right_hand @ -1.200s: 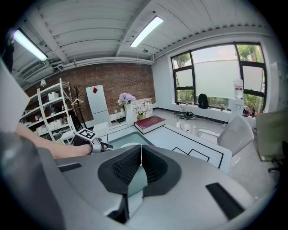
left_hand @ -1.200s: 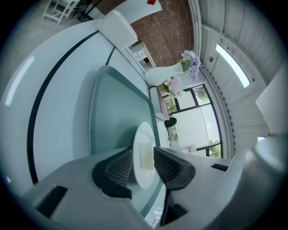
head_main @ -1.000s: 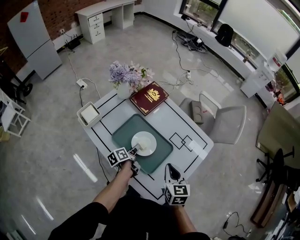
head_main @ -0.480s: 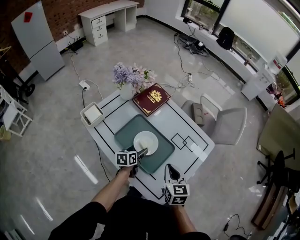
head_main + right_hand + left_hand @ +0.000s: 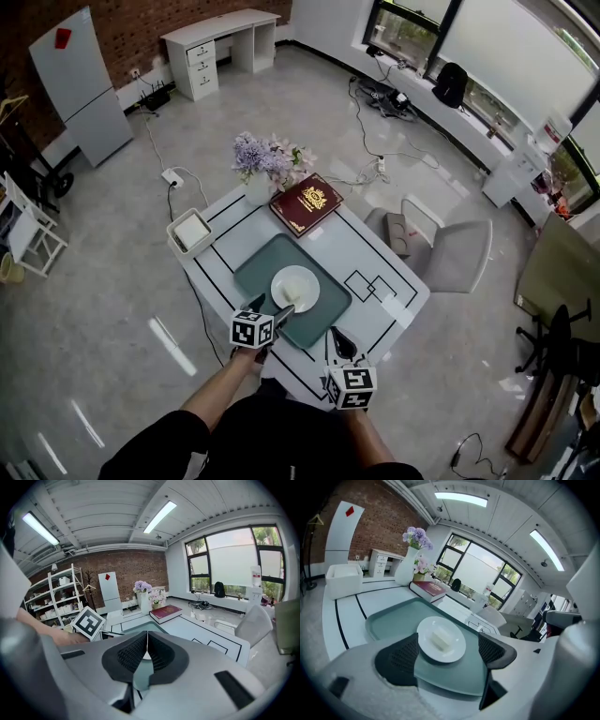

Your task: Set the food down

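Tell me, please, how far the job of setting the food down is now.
Done, it seems: the plate with the food rests on the green tray. In hand: nothing. The left gripper has its jaws wide apart by the plate, not pressing it; the right gripper is shut and empty. Left: probably only drawing the left gripper away.

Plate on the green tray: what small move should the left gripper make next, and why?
Probably draw the left gripper back, away from the plate. Its jaws stand wide apart, pressing nothing, and the plate with the pale food block sits flat on the tray, so the set-down looks done.
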Demonstrator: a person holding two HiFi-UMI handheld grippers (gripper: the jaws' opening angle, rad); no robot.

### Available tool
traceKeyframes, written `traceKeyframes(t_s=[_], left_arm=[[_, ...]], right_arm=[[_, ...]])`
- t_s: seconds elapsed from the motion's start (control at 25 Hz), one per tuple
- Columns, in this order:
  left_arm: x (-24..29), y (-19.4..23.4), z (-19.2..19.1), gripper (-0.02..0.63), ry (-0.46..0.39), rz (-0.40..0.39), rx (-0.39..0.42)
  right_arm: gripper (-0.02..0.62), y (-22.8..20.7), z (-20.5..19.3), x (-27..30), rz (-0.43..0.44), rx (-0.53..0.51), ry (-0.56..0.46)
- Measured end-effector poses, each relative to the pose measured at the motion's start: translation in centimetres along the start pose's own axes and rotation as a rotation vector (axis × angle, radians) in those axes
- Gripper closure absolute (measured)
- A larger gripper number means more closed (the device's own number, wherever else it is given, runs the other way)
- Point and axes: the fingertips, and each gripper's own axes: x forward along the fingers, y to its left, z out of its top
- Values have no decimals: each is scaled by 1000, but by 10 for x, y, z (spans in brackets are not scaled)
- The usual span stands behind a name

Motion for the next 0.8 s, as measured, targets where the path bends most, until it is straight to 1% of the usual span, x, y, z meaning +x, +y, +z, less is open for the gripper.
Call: traceKeyframes(t_s=[0.12, 0.28, 0.36, 0.4, 0.44, 0.48, 0.56, 0.6, 0.68, 0.8], left_arm=[[-16, -10, 9, 221, -33, -21, 59], [-38, -24, 18, 222, -91, -71, 101], [-49, -32, 24, 231, -121, -85, 158], [-55, -38, 27, 275, -135, -87, 199], [-61, -43, 30, 377, -152, -86, 245], [-68, -48, 34, 453, -169, -83, 288], [-80, -59, 41, 563, -204, -73, 361], [-85, -64, 43, 595, -218, -71, 389], [-91, -73, 45, 601, -236, -87, 419], [-95, -85, 38, 601, -224, -135, 414]], right_arm=[[584, 7, 8, -1, 11, -15, -37], [586, 16, 12, -3, 24, -15, -65], [586, 20, 13, -3, 34, -16, -71], [586, 21, 13, -3, 36, -16, -74], [586, 23, 14, -4, 36, -17, -76], [586, 24, 15, -5, 34, -19, -79], [586, 28, 18, -7, 33, -22, -84], [586, 29, 19, -7, 33, -23, -88], [586, 33, 22, -8, 37, -25, -97], [586, 39, 22, -8, 46, -29, -106]])
